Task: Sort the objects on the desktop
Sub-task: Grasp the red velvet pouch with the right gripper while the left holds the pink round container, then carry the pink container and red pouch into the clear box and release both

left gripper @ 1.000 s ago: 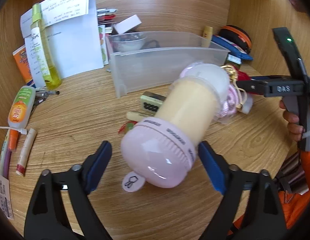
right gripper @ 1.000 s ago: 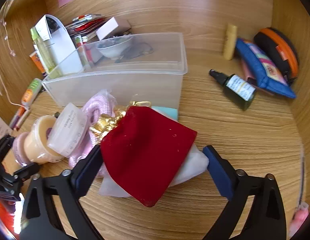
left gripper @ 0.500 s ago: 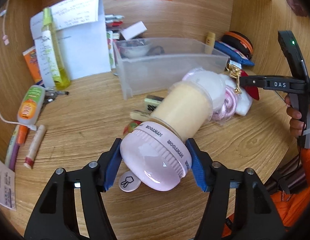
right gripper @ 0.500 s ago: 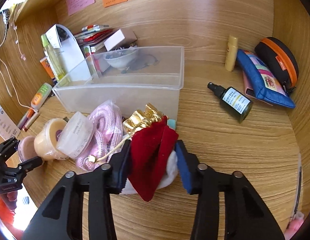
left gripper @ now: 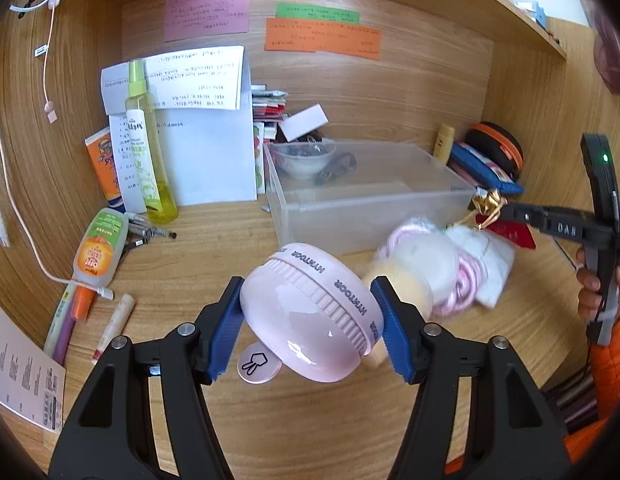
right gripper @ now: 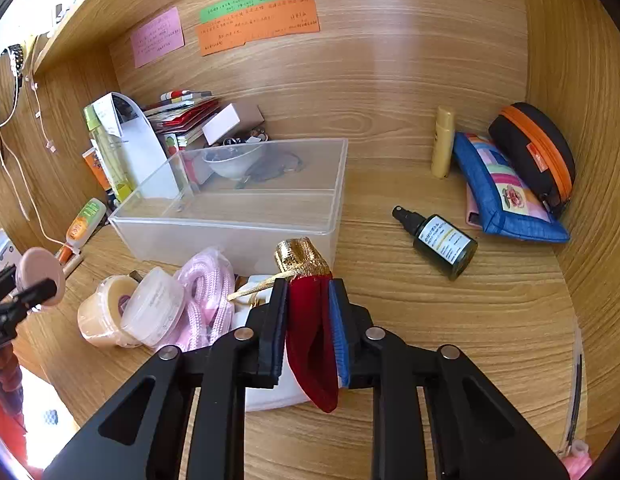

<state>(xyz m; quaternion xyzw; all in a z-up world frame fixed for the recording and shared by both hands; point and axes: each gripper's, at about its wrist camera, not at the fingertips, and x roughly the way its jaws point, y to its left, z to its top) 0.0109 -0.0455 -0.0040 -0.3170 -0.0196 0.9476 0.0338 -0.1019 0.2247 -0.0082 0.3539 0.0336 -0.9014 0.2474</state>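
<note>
Left wrist view: left tool point(left gripper: 310, 320) clamped by its blue pads on a round pale-pink plastic lid point(left gripper: 310, 312) lettered around the rim, lifted clear of the wooden table point(left gripper: 190, 264). Just beyond, a cream-filled jar point(left gripper: 409, 276) lying on its side against a bundle of pink cord point(left gripper: 461, 284) and a white pouch point(left gripper: 489, 256). Behind these, a clear rectangular plastic bin point(left gripper: 369, 204) holding a small white bowl point(left gripper: 304, 158) and a dark tangled item in its far left corner, otherwise bare. At right, right tool point(left gripper: 505, 216) pinched on a red velvet pouch point(left gripper: 513, 234) with gold trim. Right wrist view: right tool point(right gripper: 308, 320), jaws just closed nearly together, gripping the red velvet pouch point(right gripper: 310, 344) between the pads, raised above the white pouch point(right gripper: 270, 396). Clear bin point(right gripper: 238, 232) directly behind, bowl point(right gripper: 230, 162) inside at the back. Dark green spray bottle point(right gripper: 441, 240) lying on the table point(right gripper: 449, 340) to the right, well apart. Left tool point(right gripper: 26, 292) at far left with the pink lid point(right gripper: 40, 276).
</note>
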